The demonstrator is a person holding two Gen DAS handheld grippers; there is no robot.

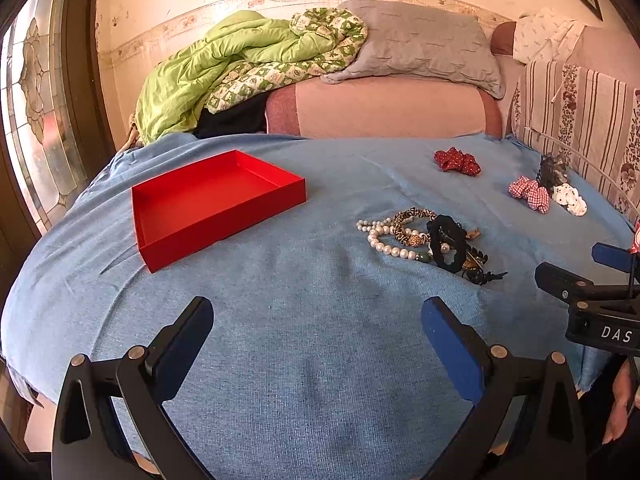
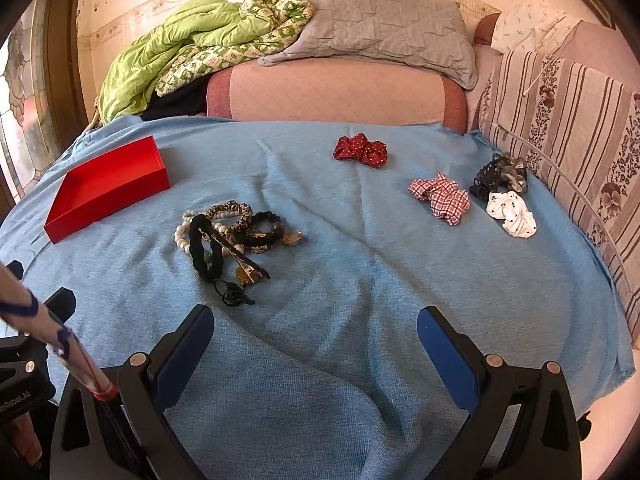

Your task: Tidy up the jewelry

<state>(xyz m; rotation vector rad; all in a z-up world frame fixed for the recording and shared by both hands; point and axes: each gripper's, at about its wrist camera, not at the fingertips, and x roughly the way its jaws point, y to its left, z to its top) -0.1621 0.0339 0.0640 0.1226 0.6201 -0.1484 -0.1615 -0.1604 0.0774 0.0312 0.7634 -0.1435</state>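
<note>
while both the left gripper [image 1: 318, 320] and right gripper [image 2: 316, 328] are hovering spread wide and empty, the jewelry pile [image 2: 228, 240] is lying on the blue blanket [image 2: 340, 264] beside the red tray [image 1: 208, 204], scrunchies [image 2: 440, 196] sitting well apart.

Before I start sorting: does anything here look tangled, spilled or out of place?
Yes: the pearl necklace, leopard bracelet and black hair tie lie tangled in one heap on the blue blanket, while the red box sits empty.

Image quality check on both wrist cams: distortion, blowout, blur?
Left wrist: heavy fisheye bowing, dark vignette corners, stained-glass window partly blown out, jewelry pile sharp. Right wrist: same bowing, warm cast on the wall, red box crisp.
</note>
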